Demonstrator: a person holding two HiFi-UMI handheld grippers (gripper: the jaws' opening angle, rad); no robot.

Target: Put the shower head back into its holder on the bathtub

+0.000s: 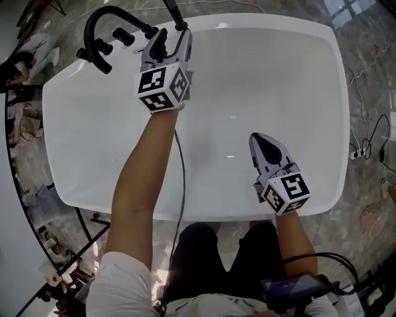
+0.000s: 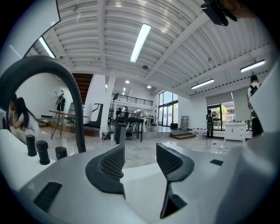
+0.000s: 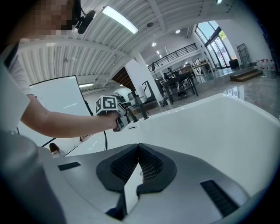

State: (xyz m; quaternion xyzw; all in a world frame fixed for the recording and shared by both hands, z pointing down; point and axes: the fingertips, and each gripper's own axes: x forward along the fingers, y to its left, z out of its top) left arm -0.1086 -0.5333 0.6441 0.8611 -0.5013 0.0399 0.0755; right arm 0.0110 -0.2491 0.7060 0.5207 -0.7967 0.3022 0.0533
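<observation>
The black shower head's handle [image 1: 175,13] stands upright at the far rim of the white bathtub [image 1: 74,186], beside the arched black faucet [image 1: 102,28] and its black knobs [image 1: 124,37]. My left gripper [image 1: 171,38] hovers just in front of the handle, open, with nothing between its jaws [image 2: 141,157]. The left gripper view shows the faucet arch [image 2: 65,83] and knobs [image 2: 41,151] at the left. My right gripper [image 1: 263,141] hangs over the tub's near right side, shut and empty [image 3: 139,151]. In its view the left gripper's marker cube [image 3: 107,105] shows across the tub.
A cable [image 1: 181,186] runs from the left gripper along the arm. Cables and a power strip [image 1: 357,151] lie on the floor to the tub's right. Another person [image 1: 18,65] sits at the far left. Tripod legs [image 1: 80,241] stand near the tub's front left.
</observation>
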